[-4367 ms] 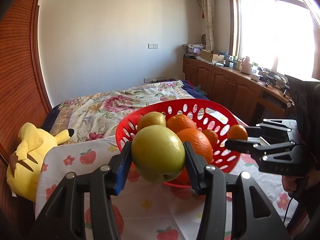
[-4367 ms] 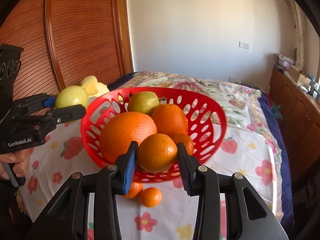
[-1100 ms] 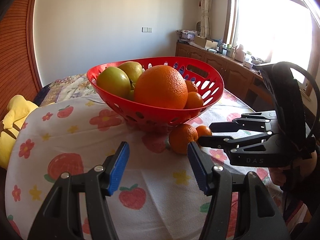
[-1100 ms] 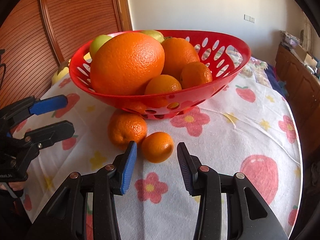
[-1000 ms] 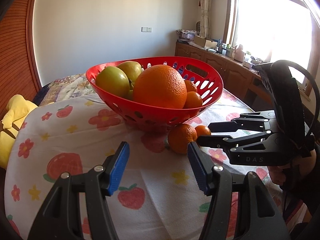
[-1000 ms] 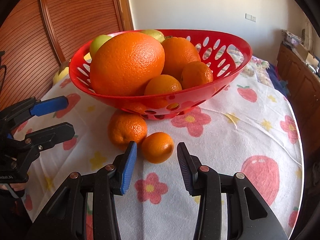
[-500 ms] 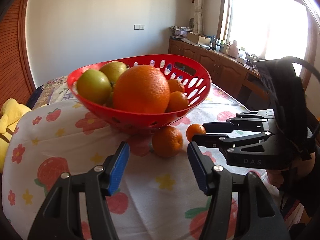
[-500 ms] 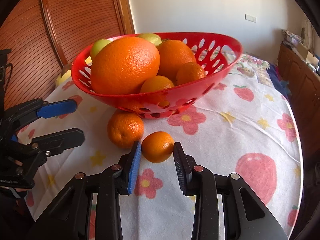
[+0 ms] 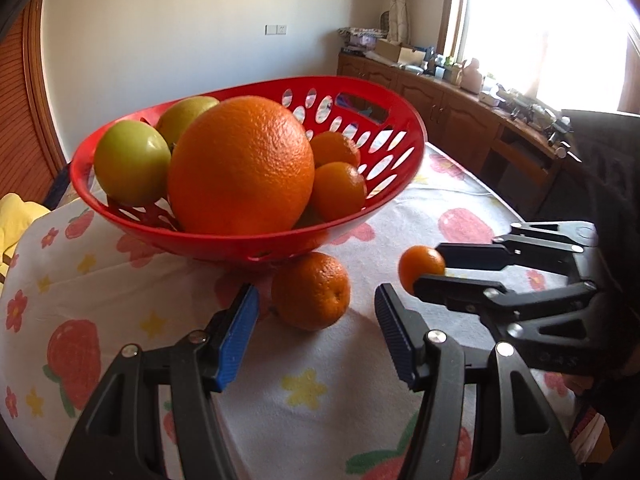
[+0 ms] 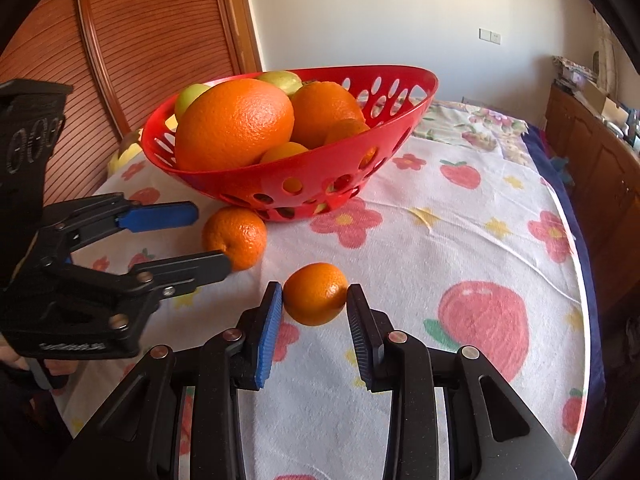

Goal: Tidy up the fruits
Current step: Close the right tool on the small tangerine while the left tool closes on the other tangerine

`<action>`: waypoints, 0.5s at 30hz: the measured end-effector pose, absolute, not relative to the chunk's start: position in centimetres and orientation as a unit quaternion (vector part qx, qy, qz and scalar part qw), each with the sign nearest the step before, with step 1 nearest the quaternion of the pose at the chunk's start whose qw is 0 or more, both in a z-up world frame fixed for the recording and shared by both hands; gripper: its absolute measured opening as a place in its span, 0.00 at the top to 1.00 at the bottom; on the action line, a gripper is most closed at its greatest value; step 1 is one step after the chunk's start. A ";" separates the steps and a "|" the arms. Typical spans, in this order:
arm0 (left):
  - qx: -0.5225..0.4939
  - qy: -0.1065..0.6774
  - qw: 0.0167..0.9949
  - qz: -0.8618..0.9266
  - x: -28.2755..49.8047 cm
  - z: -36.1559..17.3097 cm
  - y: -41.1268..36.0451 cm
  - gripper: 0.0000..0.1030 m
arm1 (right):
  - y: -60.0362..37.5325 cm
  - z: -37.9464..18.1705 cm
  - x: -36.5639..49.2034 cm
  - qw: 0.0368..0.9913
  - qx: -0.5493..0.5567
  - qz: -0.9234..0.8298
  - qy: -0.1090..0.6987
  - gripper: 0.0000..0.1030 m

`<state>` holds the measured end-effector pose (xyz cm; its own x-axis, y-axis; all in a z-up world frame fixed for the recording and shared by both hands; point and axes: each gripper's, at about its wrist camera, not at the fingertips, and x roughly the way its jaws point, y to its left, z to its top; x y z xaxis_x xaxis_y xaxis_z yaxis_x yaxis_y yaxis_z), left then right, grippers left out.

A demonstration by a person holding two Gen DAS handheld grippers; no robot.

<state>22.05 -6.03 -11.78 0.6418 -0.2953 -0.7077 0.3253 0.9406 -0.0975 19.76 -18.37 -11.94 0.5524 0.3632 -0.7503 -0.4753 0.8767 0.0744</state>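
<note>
A red slotted basket (image 9: 400, 168) (image 10: 320, 172) holds a big orange (image 9: 240, 164), green apples (image 9: 130, 162) and smaller oranges. In front of it a mandarin (image 9: 310, 290) (image 10: 236, 236) lies on the flowered cloth. My left gripper (image 9: 314, 300) (image 10: 212, 240) is open with its fingertips on either side of the mandarin's near part, pads clear of it. My right gripper (image 10: 314, 300) (image 9: 428, 266) is shut on a small orange (image 10: 316, 294) (image 9: 420, 268), low over the cloth; whether the fruit touches the cloth, I cannot tell.
The round table's edge (image 10: 580, 280) curves along the right. A yellow plush toy (image 9: 12, 216) sits beyond the table's left side. A slatted wooden door (image 10: 140, 40) and low wooden cabinets (image 9: 460, 120) stand behind. A hand (image 10: 60, 368) grips the left gripper's handle.
The right jaws have closed onto the small orange. My left gripper has moved forward, so the mandarin now sits at its fingertips. The apple and orange carried earlier lie in the basket.
</note>
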 end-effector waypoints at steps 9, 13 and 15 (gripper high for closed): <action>0.028 0.407 0.896 -0.175 23.1 -12.7 -6.8 0.42 | -18.3 -12.2 19.6 0.877 -0.066 0.243 0.410 0.68; 0.047 0.405 0.898 -0.168 23.0 -12.9 -7.2 0.57 | -18.3 -12.2 19.6 0.876 -0.066 0.244 0.412 0.68; 0.047 0.403 0.896 -0.178 22.7 -12.9 -7.1 0.57 | -18.3 -12.2 19.6 0.875 -0.067 0.243 0.412 0.68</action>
<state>22.69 -7.06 -12.92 0.6116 -0.2806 -0.7397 0.3562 0.9325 -0.0593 19.57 -18.31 -12.19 0.5416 0.3704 -0.7546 -0.4804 0.8730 0.0837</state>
